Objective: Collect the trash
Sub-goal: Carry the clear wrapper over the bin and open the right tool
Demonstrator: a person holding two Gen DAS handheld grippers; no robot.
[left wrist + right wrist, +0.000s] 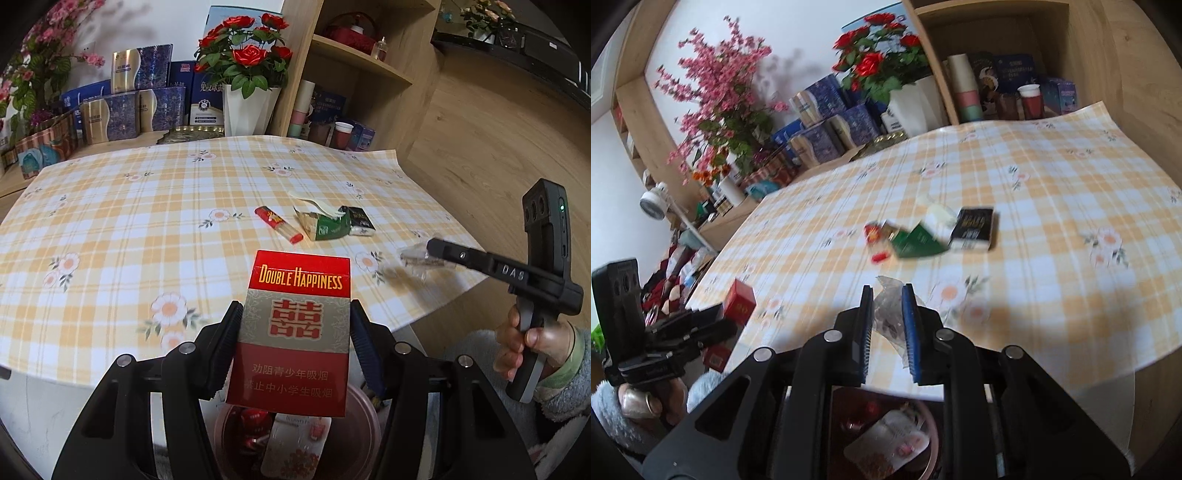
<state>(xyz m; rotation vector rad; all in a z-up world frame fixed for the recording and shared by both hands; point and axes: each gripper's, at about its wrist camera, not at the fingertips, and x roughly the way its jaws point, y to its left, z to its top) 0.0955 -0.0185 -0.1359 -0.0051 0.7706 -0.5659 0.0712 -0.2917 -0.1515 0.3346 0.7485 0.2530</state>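
My left gripper [295,332] is shut on a red cigarette pack [295,332] marked Double Happiness, held upright above the table's near edge. Below it stands a dark red bin [365,428] with wrappers inside. My right gripper [886,325] is shut on a crumpled clear plastic wrapper [886,314]; the left wrist view shows that wrapper [413,258] at its fingertips over the table's right edge. On the checked tablecloth [147,221] lie a red lighter [279,224], a green pack [325,225] with a white plastic fork [314,205] on it, and a black pack [360,220].
Red roses in a white vase [251,107], blue and gold boxes [129,107] and pink flowers [40,70] line the table's far side. A wooden shelf [362,66] with cups stands at the back right. A person's hand in a fluffy sleeve [554,369] holds the right gripper's handle.
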